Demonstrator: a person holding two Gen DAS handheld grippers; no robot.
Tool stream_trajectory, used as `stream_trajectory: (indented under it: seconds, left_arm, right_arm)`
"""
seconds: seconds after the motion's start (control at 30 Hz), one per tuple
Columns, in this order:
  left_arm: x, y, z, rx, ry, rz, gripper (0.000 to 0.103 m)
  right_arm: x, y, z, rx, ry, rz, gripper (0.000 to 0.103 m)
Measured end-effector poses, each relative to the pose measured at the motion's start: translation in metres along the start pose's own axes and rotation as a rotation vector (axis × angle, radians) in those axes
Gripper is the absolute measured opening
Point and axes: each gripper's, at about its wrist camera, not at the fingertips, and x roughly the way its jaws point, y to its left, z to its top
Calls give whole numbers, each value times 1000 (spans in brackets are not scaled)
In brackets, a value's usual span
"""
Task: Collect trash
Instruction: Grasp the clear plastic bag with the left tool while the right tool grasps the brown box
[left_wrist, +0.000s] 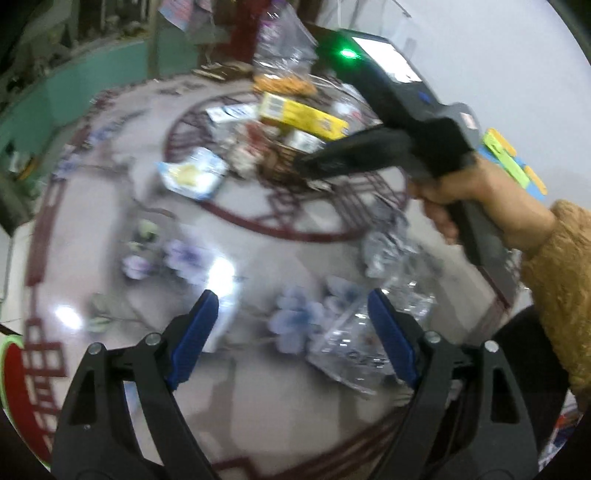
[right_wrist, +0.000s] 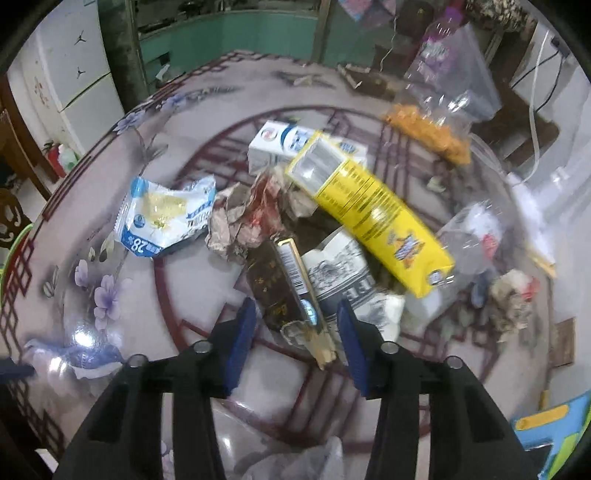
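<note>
A heap of trash lies mid-table: a yellow box (right_wrist: 373, 214), a dark brown box (right_wrist: 286, 291), a white and blue carton (right_wrist: 284, 144), a grey printed packet (right_wrist: 351, 284), crumpled brown paper (right_wrist: 243, 218) and a blue-white wrapper (right_wrist: 166, 216). My right gripper (right_wrist: 295, 334) is open, its fingers on either side of the dark box's near end. My left gripper (left_wrist: 291, 332) is open and empty above the table, next to a crumpled clear plastic bag (left_wrist: 354, 347). The right gripper's body (left_wrist: 399, 122) shows in the left wrist view over the heap, where the yellow box (left_wrist: 303, 116) also shows.
The round table (right_wrist: 177, 291) has a glossy floral cover. A clear bag with orange snacks (right_wrist: 439, 110) stands at the far side. More crumpled paper and plastic (right_wrist: 509, 291) lie at the right. A white fridge (right_wrist: 70, 74) stands at the far left, a blue-yellow object (right_wrist: 554, 432) near right.
</note>
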Motion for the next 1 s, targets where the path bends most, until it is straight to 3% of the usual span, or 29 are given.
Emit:
stream_trajectory:
  seconds: [0.13, 0.3, 0.5, 0.7, 0.73, 0.83, 1.0]
  left_arm:
    - [16, -17, 0, 26, 39, -54, 81]
    - [32, -45, -9, 125, 93, -75, 81]
    - [54, -59, -13, 136, 139, -113, 81]
    - [84, -76, -22, 162, 204, -114, 81]
    - [83, -76, -21, 161, 195, -115, 77]
    - [81, -76, -21, 141, 211, -168, 44]
    - [65, -66, -15, 119, 154, -139, 37]
  right_arm:
    - [19, 8, -2, -87, 30, -54, 35]
    - [19, 3, -2, -56, 35, -32, 20]
    - [-14, -30, 4, 151, -61, 102, 17]
    - [-19, -37, 4, 199, -59, 165, 16]
    - [-19, -38, 4, 198, -58, 168, 16]
    - [-22, -37, -1, 205, -57, 174, 16]
    - [-24, -45, -7, 253, -67, 200, 16]
